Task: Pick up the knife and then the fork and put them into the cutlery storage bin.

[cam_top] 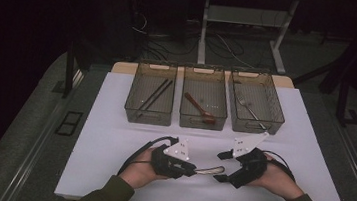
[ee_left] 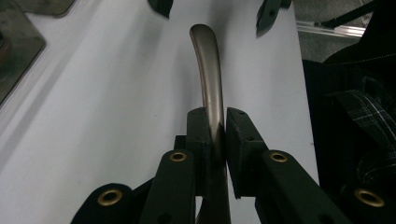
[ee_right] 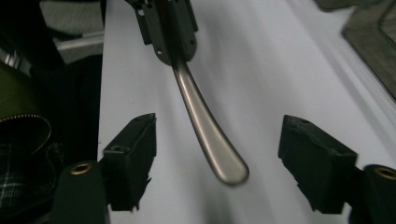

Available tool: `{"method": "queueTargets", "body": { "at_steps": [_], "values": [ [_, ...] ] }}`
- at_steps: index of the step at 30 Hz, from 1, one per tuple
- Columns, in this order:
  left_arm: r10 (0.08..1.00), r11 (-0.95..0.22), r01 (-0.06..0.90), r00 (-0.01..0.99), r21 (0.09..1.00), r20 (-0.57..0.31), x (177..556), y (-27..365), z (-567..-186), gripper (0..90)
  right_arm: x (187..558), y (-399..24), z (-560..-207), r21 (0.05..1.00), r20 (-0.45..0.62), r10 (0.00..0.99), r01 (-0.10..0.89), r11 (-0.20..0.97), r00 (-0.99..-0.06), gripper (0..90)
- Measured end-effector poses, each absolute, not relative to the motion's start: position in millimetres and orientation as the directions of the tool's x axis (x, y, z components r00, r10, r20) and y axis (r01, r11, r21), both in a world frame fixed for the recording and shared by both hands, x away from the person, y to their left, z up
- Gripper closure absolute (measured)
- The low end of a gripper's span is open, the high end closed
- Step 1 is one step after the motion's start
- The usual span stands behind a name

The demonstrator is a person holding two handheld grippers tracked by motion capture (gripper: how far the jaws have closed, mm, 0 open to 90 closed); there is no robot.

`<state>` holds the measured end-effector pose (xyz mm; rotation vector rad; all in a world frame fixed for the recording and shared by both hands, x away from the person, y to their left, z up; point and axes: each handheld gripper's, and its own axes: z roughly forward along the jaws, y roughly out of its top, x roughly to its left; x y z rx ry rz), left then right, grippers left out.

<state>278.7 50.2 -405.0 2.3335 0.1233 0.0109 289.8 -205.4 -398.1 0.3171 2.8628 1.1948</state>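
Note:
My left gripper [ee_left: 215,121] is shut on a brushed-metal utensil [ee_left: 208,60]. Its curved handle sticks out past the jaws, and its working end is hidden behind them. In the high view the left gripper [cam_top: 194,170] holds the utensil [cam_top: 209,170] level above the white table, pointing right. My right gripper [cam_top: 221,166] faces it. In the right gripper view the right gripper [ee_right: 219,140] is open, its pads well apart on either side of the handle's rounded tip [ee_right: 219,158] without touching it. The left gripper [ee_right: 170,28] shows beyond.
Three clear bins stand in a row at the back of the white mat [cam_top: 112,139]. The left bin [cam_top: 149,115] holds black chopsticks, the middle bin [cam_top: 202,123] a wooden spoon, the right bin [cam_top: 254,124] a metal fork. A sleeve lies close on each side.

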Motion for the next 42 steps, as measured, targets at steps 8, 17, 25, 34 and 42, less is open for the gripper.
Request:
{"method": "queueTargets", "body": {
  "at_steps": [8, 17, 25, 34, 42],
  "values": [
    [0.022, -0.699, 0.032, 0.999, 0.714, -0.023, 274, 34, -402, 79.4, 290, -180, -398, 0.649, 0.053, 0.078, 0.094, 0.755, -0.996, 42.6],
    [-0.002, -0.711, 0.007, 1.000, 0.703, -0.012, 277, 26, -398, 79.4, 284, -163, -408, 0.574, 0.081, 0.014, 0.058, 0.817, -0.997, 61.5],
    [-0.014, -0.713, -0.001, 1.000, 0.701, -0.012, 276, 22, -398, 79.3, 282, -159, -410, 0.563, 0.062, -0.008, 0.028, 0.826, -0.998, 76.2],
    [-0.024, -0.715, -0.004, 1.000, 0.699, -0.019, 275, 22, -398, 79.1, 280, -159, -410, 0.565, 0.065, -0.022, 0.019, 0.825, -0.998, 77.5],
    [0.006, -0.692, 0.007, 1.000, 0.722, -0.004, 278, 28, -395, 77.2, 282, -163, -409, 0.607, 0.048, -0.001, 0.029, 0.794, -0.999, 77.6]
  ]
}}
